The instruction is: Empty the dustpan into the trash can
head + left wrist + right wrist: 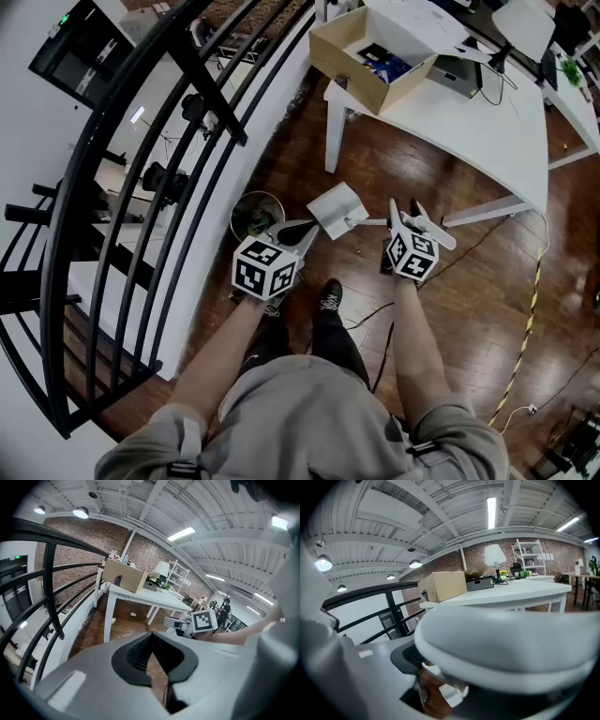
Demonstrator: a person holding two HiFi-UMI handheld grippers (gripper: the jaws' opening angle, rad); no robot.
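Observation:
The white dustpan (336, 208) hangs above the wood floor, just right of the round trash can (255, 214), which has scraps in it. Its handle (373, 222) runs right into my right gripper (401, 217), which is shut on it. In the right gripper view the pale handle (506, 639) lies across the jaws and hides most of them. My left gripper (298, 236) is at the can's near right side, below the dustpan. Its dark pads (136, 651) meet at the tips with nothing between them. The right gripper's marker cube (205, 621) shows in the left gripper view.
A black curved railing (141, 187) with a white wall runs along the left, close to the can. A white table (450, 103) with an open cardboard box (375, 52) stands beyond. A yellow cable (525, 328) lies on the floor at right. The person's shoe (330, 295) is below the grippers.

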